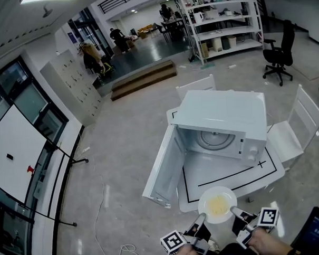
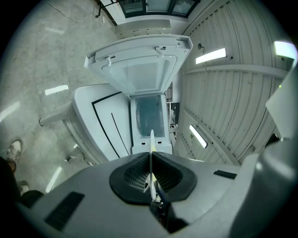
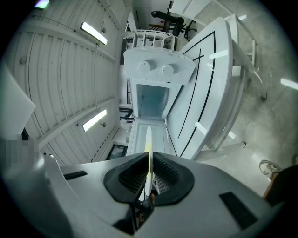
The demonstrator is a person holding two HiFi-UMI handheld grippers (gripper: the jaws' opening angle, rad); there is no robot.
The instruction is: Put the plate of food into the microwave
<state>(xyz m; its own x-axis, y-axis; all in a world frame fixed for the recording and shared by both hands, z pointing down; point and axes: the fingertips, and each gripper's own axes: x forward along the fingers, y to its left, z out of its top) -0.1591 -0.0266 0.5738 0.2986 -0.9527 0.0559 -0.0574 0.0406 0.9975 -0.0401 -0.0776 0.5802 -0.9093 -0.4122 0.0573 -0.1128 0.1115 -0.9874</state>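
A white plate [image 1: 218, 204] with yellow food hangs level above the table's near edge, in front of the white microwave [image 1: 222, 121]. The microwave's door [image 1: 161, 169] stands swung open to the left and its cavity with the glass turntable [image 1: 216, 140] shows. My left gripper [image 1: 201, 217] is shut on the plate's left rim, my right gripper [image 1: 233, 210] on its right rim. In the left gripper view the plate [image 2: 151, 148] appears edge-on between the pads [image 2: 135, 174], with the open microwave [image 2: 148, 116] straight ahead. The right gripper view shows the same plate [image 3: 148, 148] clamped edge-on, facing the microwave [image 3: 156, 100].
The microwave stands on a white table [image 1: 214, 172] with black outline marks. White chairs [image 1: 196, 87] [image 1: 294, 134] stand at its far and right sides. A dark tablet [image 1: 316, 231] is at bottom right. A shelving unit [image 1: 223, 21] and a black office chair [image 1: 278, 53] stand farther back.
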